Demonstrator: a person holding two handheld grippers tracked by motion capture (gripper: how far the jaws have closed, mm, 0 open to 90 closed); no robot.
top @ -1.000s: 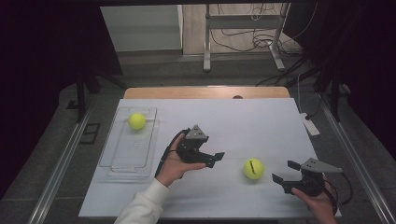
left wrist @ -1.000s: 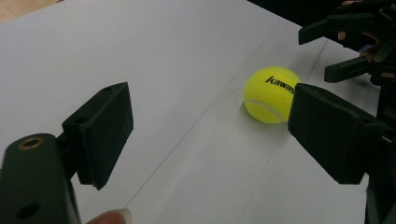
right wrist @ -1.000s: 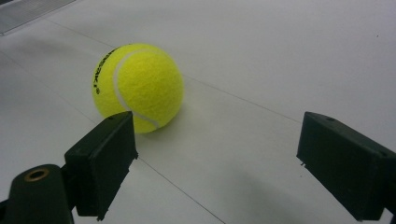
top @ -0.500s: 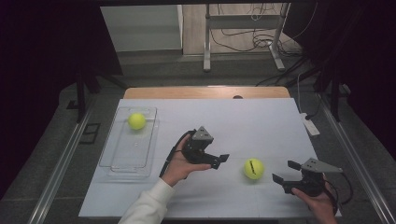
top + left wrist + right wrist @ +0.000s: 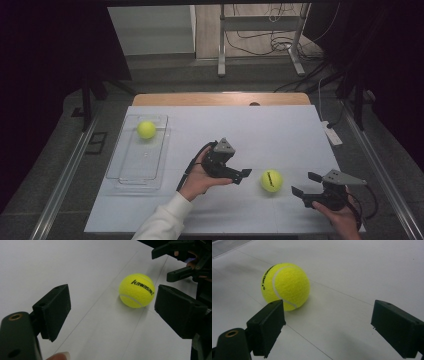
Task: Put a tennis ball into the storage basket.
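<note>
A yellow tennis ball (image 5: 271,180) printed "kawasaki" lies on the white table (image 5: 250,125), between my two grippers. My left gripper (image 5: 244,176) points at it from the left, a short way off and not touching. In the left gripper view the ball (image 5: 136,290) lies ahead, near the right jaw of my left gripper (image 5: 112,302). Those jaws are open, have just been opening a little, and hold nothing. My right gripper (image 5: 304,183) stands open to the ball's right. In the right gripper view the ball (image 5: 285,286) sits just beyond the left jaw of that gripper (image 5: 329,315).
A clear plastic tray (image 5: 135,175) lies at the table's left with a second yellow tennis ball (image 5: 146,129) at its far end. A white power strip (image 5: 332,134) rests by the right edge. My right gripper (image 5: 163,265) also appears beyond the ball in the left gripper view.
My left hand has carried its gripper to the right, closer to the ball on the table. The right gripper and both balls have stayed put.
</note>
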